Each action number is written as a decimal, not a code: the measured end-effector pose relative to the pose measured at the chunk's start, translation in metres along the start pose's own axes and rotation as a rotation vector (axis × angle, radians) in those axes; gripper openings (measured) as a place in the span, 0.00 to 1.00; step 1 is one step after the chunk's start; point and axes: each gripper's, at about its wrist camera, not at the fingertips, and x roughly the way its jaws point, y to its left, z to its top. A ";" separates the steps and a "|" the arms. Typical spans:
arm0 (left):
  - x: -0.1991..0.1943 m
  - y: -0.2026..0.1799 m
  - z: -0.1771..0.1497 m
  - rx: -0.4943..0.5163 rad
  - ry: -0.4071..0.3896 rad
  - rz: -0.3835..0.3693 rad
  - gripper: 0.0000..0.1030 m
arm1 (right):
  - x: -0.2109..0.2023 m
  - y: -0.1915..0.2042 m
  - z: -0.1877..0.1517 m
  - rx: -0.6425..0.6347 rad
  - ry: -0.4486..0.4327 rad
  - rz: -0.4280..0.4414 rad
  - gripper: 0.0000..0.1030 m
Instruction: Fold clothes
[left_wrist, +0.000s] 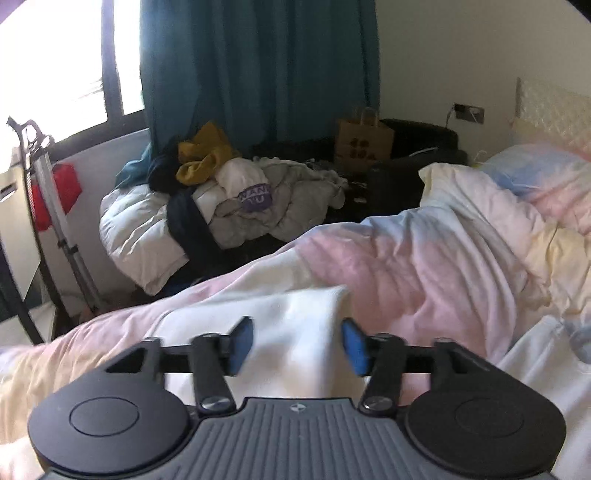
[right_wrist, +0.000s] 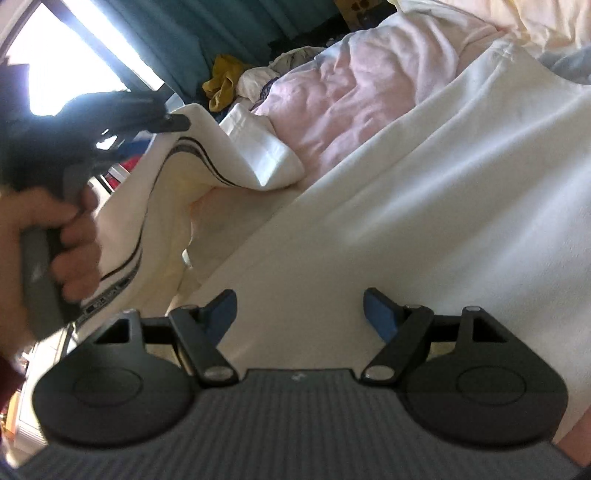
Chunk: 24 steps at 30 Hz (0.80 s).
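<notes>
My left claw (left_wrist: 297, 347) is released, its blue pads either side of a raised fold of the white garment (left_wrist: 295, 325) on the bed (left_wrist: 424, 266). My right claw (right_wrist: 299, 314) hangs released, tilted, over the spread garment; a hand (right_wrist: 70, 240) grips the left handle.

Left gripper (left_wrist: 297, 347) with blue fingers (left_wrist: 242, 345) spread apart, level. Right gripper (right_wrist: 299, 314) also has fingers (right_wrist: 378, 314) wide apart, view rolled sideways. In the right wrist view, left hand (right_wrist: 55, 243) fist-wrapped around its gripper's handle, index finger curled at front.
</notes>
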 end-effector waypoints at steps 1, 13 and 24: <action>-0.012 0.009 -0.004 -0.020 0.000 -0.009 0.63 | 0.000 0.000 0.000 -0.002 -0.002 0.003 0.76; -0.257 0.143 -0.143 -0.587 -0.040 0.028 0.82 | -0.018 0.019 0.007 -0.055 -0.037 0.074 0.77; -0.305 0.178 -0.194 -0.723 -0.024 0.117 0.82 | 0.003 0.058 0.046 -0.253 -0.068 0.058 0.77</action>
